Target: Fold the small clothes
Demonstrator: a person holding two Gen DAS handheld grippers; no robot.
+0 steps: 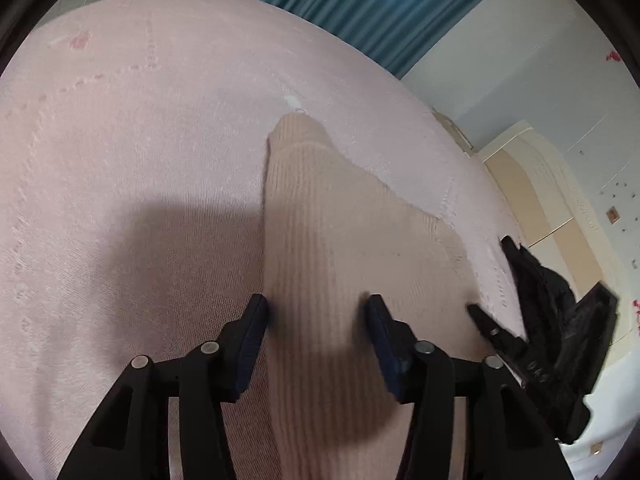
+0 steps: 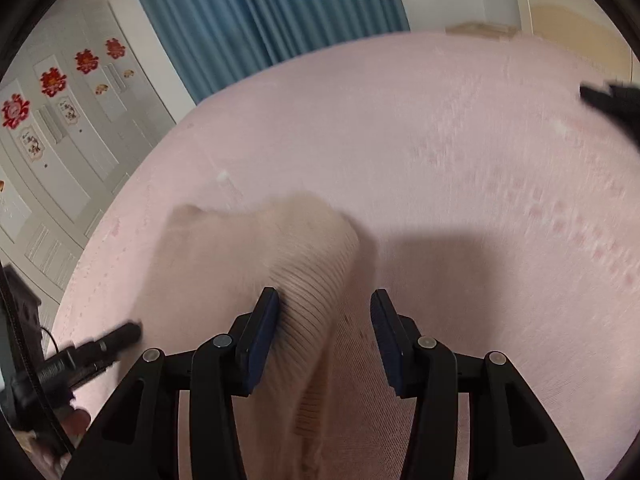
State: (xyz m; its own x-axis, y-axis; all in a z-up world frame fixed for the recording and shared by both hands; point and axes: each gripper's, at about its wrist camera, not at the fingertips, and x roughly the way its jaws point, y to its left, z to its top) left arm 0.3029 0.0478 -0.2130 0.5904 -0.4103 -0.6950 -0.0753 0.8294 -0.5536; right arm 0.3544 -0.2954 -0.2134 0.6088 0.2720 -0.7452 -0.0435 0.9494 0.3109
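A beige ribbed knit garment [image 1: 320, 248] lies on a pink bedspread [image 1: 120, 140]. In the left wrist view my left gripper [image 1: 318, 314] is open just above the garment's near part, one finger at each side of it. In the right wrist view my right gripper [image 2: 324, 308] is open over the same garment [image 2: 248, 252], whose right edge is bunched up and raised between the fingers. The right gripper also shows at the right of the left wrist view [image 1: 532, 320]. The left gripper shows at the lower left of the right wrist view [image 2: 80, 356].
The pink bedspread [image 2: 460, 160] fills both views. Blue curtains [image 1: 360, 4] hang beyond the bed. White cupboards with red paper decorations [image 2: 52, 80] stand at the left in the right wrist view. A dark object [image 2: 616, 104] lies at the bed's far right edge.
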